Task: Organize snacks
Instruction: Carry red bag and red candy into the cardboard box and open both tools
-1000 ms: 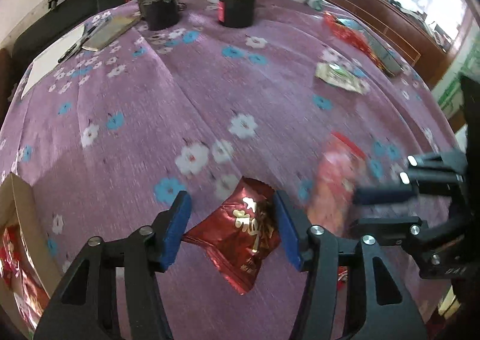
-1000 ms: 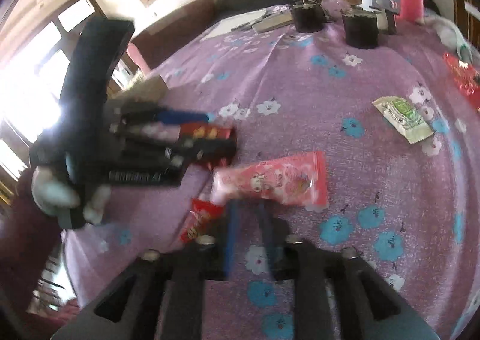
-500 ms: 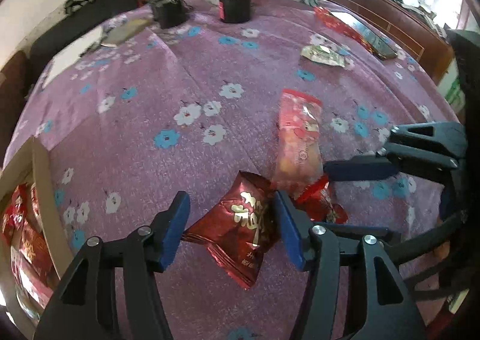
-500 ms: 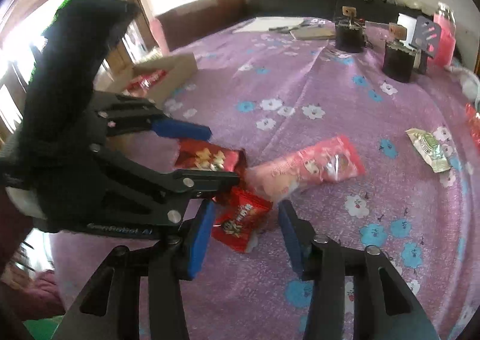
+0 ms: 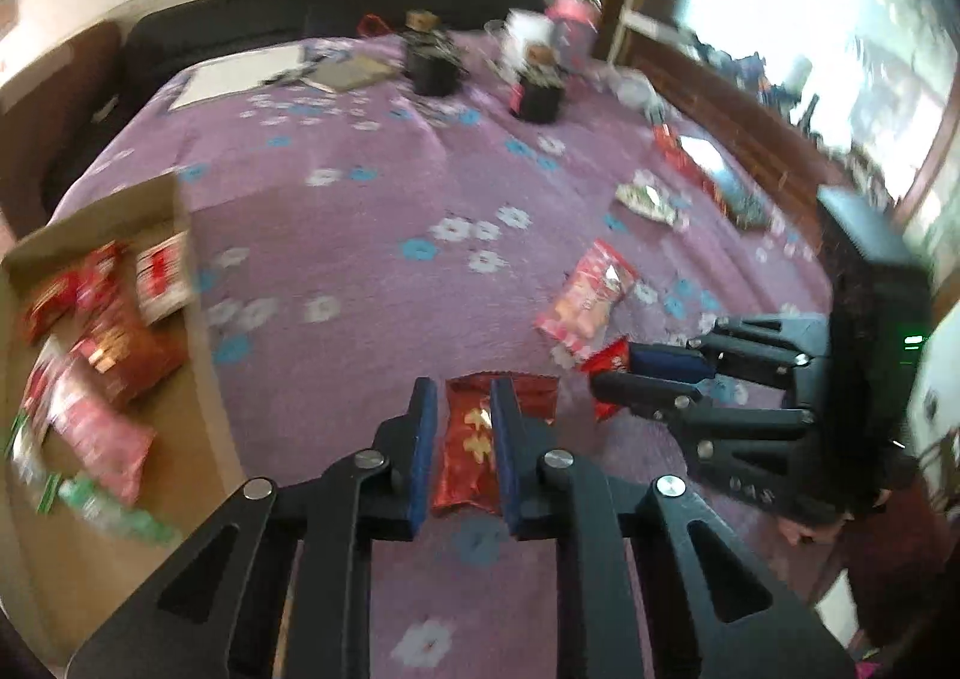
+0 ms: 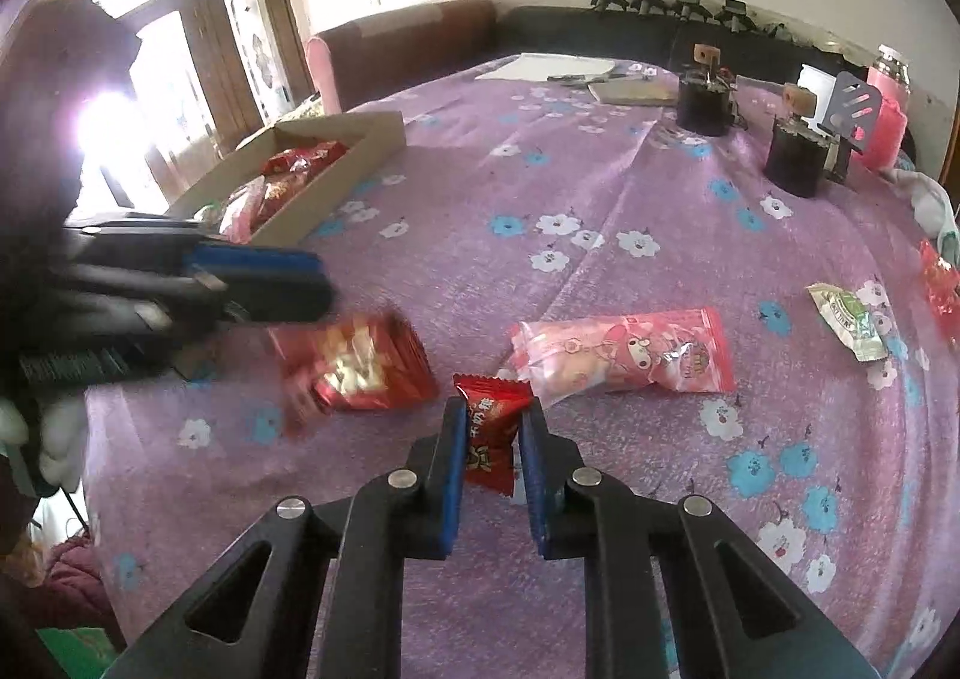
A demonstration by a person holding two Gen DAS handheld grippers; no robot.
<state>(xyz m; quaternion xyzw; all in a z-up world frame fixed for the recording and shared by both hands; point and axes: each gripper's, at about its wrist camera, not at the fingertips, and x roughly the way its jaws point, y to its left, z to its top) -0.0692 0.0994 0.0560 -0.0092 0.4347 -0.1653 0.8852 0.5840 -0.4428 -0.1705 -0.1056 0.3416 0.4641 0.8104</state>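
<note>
My left gripper (image 5: 463, 427) is shut on a large red foil snack packet (image 5: 474, 445) and holds it above the purple cloth; it also shows blurred in the right wrist view (image 6: 360, 358). My right gripper (image 6: 492, 442) is shut on a small red candy packet (image 6: 489, 439), which also shows in the left wrist view (image 5: 606, 364). A pink snack bag (image 6: 630, 355) lies flat on the cloth just beyond it, also in the left wrist view (image 5: 588, 301). A cardboard box (image 6: 354, 139) with several snacks in it stands at the left, also in the left wrist view (image 5: 90, 223).
A green-white sachet (image 6: 849, 319) and a red packet (image 6: 942, 283) lie at the right edge. Two black jars (image 6: 795, 157) and a pink bottle (image 6: 888, 103) stand at the far side. Papers (image 6: 546, 67) lie at the back. A dark sofa runs behind the table.
Both grippers have shut on their packets. The left one has lifted its red packet and swung left toward the box. The pink bag was let go and lies on the cloth.
</note>
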